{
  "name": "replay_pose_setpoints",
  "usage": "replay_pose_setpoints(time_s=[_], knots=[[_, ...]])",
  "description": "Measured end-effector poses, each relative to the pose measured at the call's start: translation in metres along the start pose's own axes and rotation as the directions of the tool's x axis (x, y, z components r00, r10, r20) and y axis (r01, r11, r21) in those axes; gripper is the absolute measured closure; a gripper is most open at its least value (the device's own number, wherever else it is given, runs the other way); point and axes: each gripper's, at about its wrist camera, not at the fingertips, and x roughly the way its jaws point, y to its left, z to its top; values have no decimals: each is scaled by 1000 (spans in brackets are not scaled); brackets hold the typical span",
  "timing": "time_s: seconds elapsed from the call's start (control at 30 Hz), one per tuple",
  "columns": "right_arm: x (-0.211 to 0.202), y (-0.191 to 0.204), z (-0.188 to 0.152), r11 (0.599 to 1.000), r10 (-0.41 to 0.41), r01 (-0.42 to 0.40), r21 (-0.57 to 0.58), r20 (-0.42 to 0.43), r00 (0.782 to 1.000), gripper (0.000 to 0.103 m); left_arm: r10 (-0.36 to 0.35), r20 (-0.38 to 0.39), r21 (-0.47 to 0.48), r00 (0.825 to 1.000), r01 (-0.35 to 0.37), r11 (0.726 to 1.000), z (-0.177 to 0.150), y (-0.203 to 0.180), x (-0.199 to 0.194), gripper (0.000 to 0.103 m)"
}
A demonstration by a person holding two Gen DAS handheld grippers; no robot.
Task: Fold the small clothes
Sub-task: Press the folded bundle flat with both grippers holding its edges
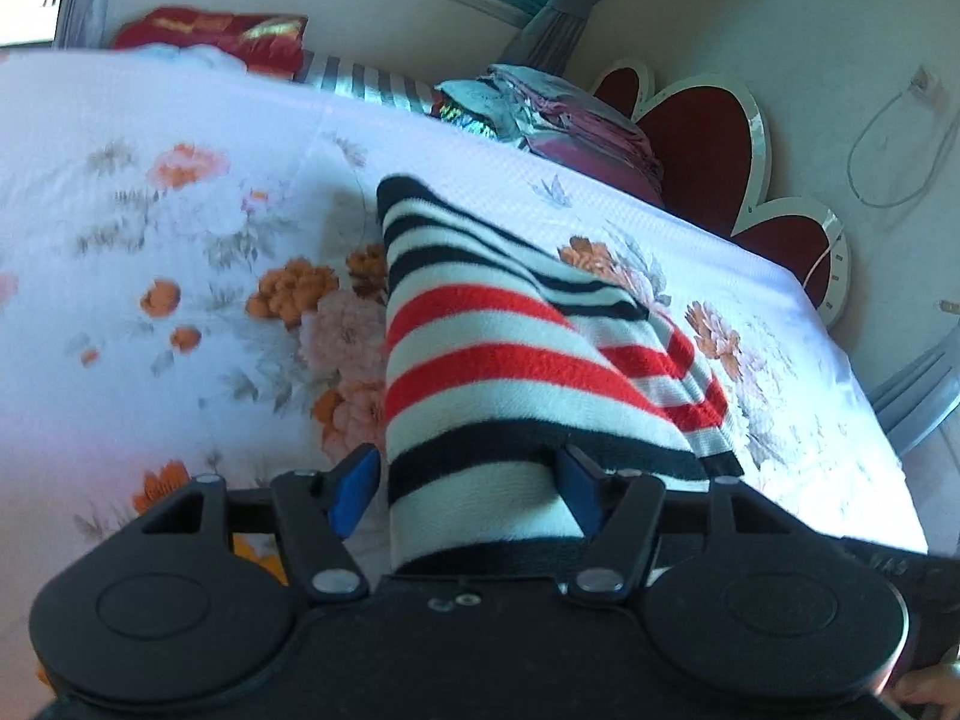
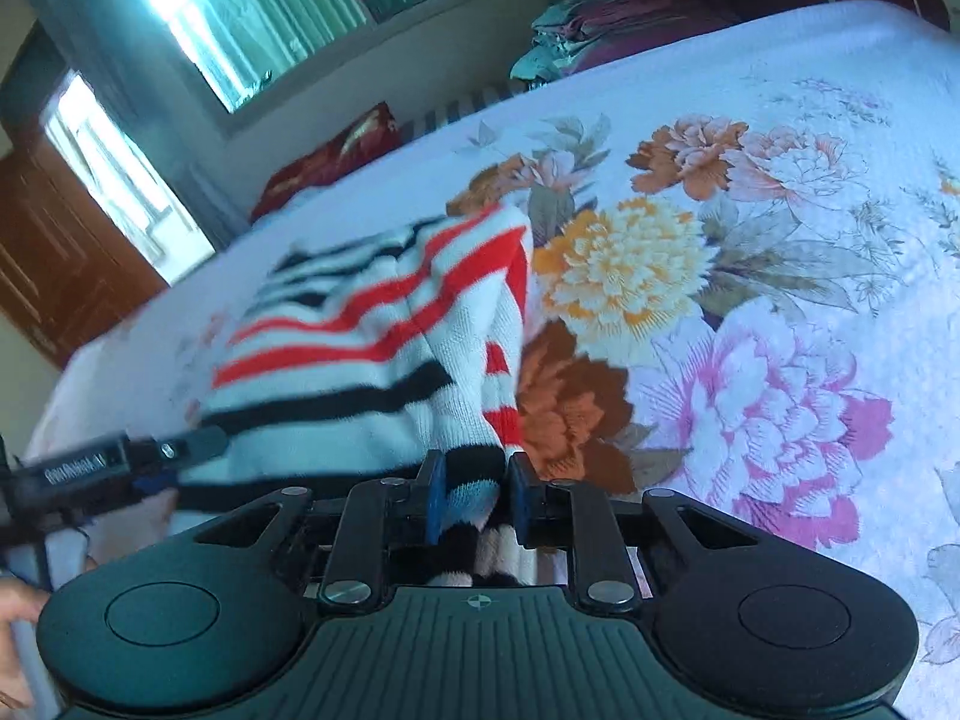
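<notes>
A small knit garment point(image 1: 480, 360), white with black and red stripes, lies half lifted on the floral bed sheet point(image 1: 180, 210). In the left wrist view its near hem runs between the blue pads of my left gripper point(image 1: 468, 462). The jaws stand wide, the right pad touches the cloth, and a slim gap shows at the left pad. In the right wrist view the same garment point(image 2: 372, 324) is bunched, and my right gripper point(image 2: 476, 474) is shut narrowly on a gathered black-and-white fold. A finger of the left gripper point(image 2: 192, 443) shows at the garment's left edge.
A stack of folded clothes point(image 1: 570, 120) and a red pillow point(image 1: 210, 36) sit along the bed's far side. A red heart-shaped headboard point(image 1: 708, 144) stands at the right. A wooden door point(image 2: 54, 252) and a window point(image 2: 252, 18) lie beyond. A person's hand point(image 2: 18, 612) holds the left gripper.
</notes>
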Motion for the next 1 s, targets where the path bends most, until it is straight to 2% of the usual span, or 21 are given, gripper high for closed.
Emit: replay_pose_setpoints(time_s=[0.07,0.13,0.43,0.6,0.67,0.8,0.87,0.93,1.0], knots=[[0,2,9,1000,14,-14,11,21,1000,75,8,8,22,1000,-8,1000,4,-4,1,41],[5,2,20,1000,14,-15,26,26,1000,58,8,3,18,1000,-8,1000,10,-6,5,41],[45,-3,62,995,28,-30,94,26,999,57,20,9,21,1000,-20,1000,29,-11,23,41],[71,-8,76,992,32,-32,118,5,999,57,29,17,11,999,-29,1000,38,-9,34,40],[77,-9,82,988,56,-57,144,11,998,57,34,20,7,999,-34,999,41,-7,39,38],[86,-9,89,987,41,-45,155,30,999,58,38,19,-10,999,-38,999,48,-2,50,38],[89,-9,90,988,29,-34,149,33,999,66,43,19,-15,999,-43,999,51,-2,54,38],[90,-6,90,992,19,-25,126,45,999,84,50,19,-20,999,-50,999,53,0,59,38],[87,0,89,997,1,-6,80,69,998,91,55,21,-25,998,-54,998,53,1,64,41]])
